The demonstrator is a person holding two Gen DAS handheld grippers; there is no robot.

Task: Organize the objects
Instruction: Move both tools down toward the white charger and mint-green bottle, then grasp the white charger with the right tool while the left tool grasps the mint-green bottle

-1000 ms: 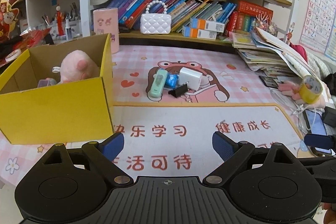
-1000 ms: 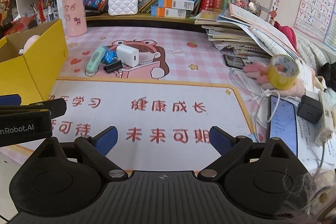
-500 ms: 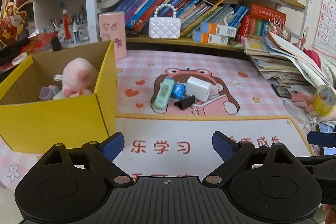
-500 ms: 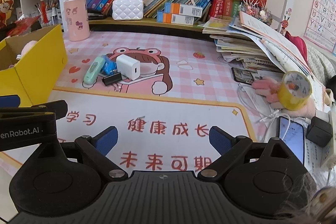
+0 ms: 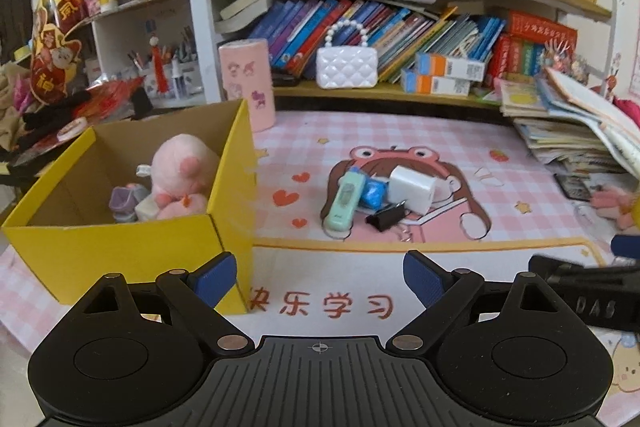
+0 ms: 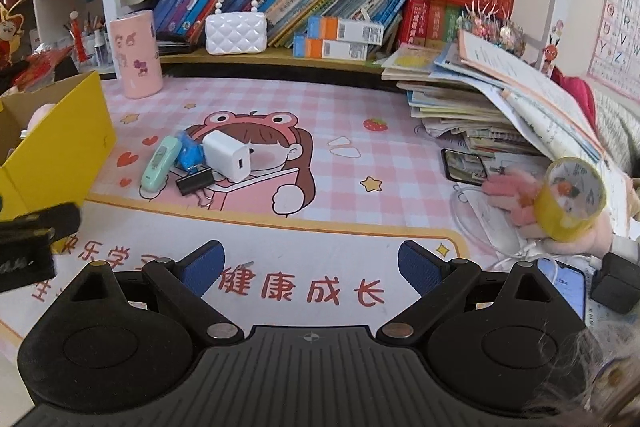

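Observation:
A small pile lies on the pink desk mat: a mint green stapler-like device (image 5: 345,198) (image 6: 161,162), a blue wrapped item (image 5: 373,191) (image 6: 188,153), a white charger block (image 5: 412,188) (image 6: 229,155) and a black binder clip (image 5: 387,215) (image 6: 195,181). A yellow cardboard box (image 5: 120,247) (image 6: 60,143) at the left holds a pink plush toy (image 5: 182,169) and small items. My left gripper (image 5: 319,277) is open and empty, short of the pile. My right gripper (image 6: 310,265) is open and empty, to the pile's right and nearer.
A pink cup (image 5: 248,89) stands behind the box. A bookshelf with a white purse (image 5: 346,66) lines the back. A stack of books (image 6: 480,99), a yellow tape roll (image 6: 572,201), a pink plush (image 6: 516,195) and a phone (image 6: 562,285) crowd the right side.
Both grippers have moved forward toward the pile and the shelf, so the box and the pile look larger. Both stayed open.

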